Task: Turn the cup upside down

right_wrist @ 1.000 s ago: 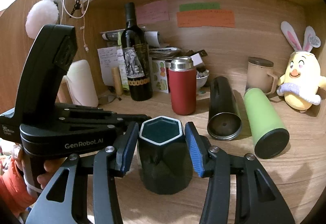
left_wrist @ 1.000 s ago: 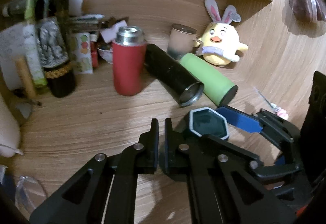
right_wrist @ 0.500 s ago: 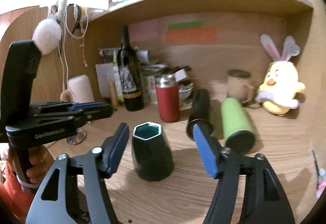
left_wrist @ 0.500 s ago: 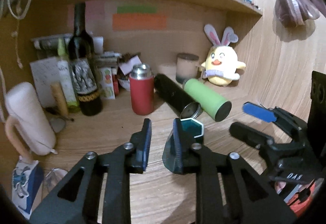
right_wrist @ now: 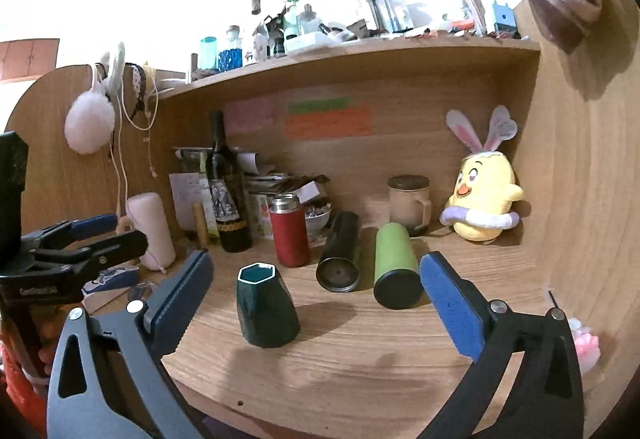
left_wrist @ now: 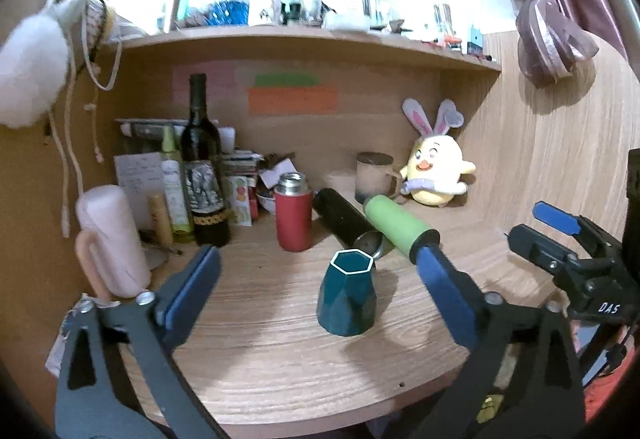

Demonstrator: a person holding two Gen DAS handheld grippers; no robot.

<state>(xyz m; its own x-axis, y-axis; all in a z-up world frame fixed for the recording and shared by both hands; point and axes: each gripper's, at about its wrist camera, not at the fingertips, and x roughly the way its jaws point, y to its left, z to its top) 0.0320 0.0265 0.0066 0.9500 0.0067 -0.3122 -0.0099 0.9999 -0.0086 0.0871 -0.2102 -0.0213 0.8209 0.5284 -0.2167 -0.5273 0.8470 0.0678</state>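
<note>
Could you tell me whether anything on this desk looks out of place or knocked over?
Yes: the black flask and green flask lie on their sides next to each other, while the red flask stands upright. The teal cup also stands upright, mouth up, nothing spilled.

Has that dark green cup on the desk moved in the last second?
No. The cup stands upright, mouth up, in front of the red flask as before; only the cameras have pulled back.

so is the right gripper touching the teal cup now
Apart. The right wrist view shows the right gripper wide open, bare desk between both pads and the upright hexagonal teal cup.
</note>
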